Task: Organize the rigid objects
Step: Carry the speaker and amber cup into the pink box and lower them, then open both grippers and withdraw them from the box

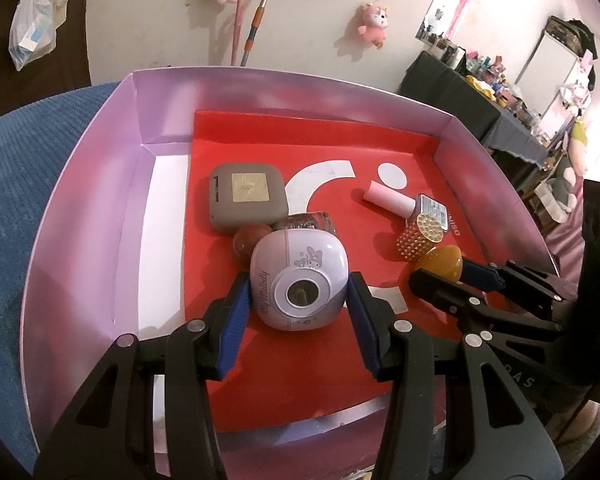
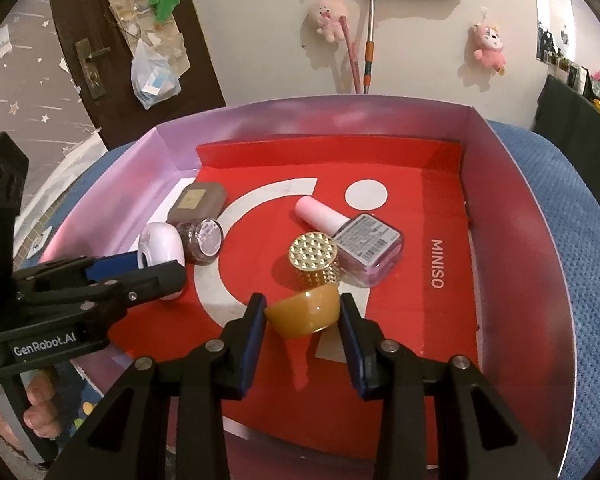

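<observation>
Bare red liner (image 2: 440,208) nr box wall (image 2: 512,216)

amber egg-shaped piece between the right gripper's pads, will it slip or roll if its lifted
The glossy amber egg-shaped piece looks hard and smooth, so it may slip: the right gripper meets only its curved sides. Its rounded body would probably roll on the red paper liner if released. It looks small and likely light, so a gentle squeeze should do.

Left wrist: close, angled down my fingers into the tray (image 1: 100,184).
Right wrist: same — shared red liner (image 2: 440,208), seen from its right.
</observation>
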Demonstrator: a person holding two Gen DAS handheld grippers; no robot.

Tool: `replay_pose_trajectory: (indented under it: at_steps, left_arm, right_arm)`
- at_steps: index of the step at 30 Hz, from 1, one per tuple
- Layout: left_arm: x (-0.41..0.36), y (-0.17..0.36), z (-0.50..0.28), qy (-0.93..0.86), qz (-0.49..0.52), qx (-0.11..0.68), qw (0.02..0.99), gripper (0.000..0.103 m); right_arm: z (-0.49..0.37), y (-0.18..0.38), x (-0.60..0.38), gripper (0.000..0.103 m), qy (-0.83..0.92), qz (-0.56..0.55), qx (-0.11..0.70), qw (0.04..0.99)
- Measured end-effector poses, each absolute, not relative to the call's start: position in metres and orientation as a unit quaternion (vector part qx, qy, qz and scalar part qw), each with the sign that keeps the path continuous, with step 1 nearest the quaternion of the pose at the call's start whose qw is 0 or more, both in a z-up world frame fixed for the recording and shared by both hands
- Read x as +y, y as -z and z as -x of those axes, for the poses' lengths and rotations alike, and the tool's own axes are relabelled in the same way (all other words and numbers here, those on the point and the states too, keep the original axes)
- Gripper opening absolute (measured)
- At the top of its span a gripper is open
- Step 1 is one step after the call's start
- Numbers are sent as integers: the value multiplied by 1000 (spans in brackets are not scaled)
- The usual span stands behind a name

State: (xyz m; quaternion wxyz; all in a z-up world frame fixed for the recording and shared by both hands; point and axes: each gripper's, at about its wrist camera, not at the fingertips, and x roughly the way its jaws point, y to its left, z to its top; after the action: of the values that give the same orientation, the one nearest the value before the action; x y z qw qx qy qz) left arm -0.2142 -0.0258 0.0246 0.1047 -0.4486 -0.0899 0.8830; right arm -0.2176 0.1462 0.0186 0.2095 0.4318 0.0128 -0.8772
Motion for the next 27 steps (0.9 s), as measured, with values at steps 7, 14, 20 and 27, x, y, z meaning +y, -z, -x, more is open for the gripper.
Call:
replay_pose_trajectory:
  at_steps: [7, 14, 20, 27]
  left_arm:
    - [-28, -23, 214, -883, 446, -100, 106, 46]
    - [-29, -23, 215, -882, 447, -98, 108, 46]
    - [-27, -21, 215, -881, 454, -91, 99, 47]
    - [-30, -22, 214, -880, 456, -93, 96, 47]
  right_arm:
    - [217, -18, 145, 39, 876, -435, 21, 209]
    - [218, -18, 146, 39, 875, -437, 16, 209]
    - [219, -18, 148, 39, 874, -438, 6, 212]
    - [219, -18, 147, 39, 874, -438, 4, 212]
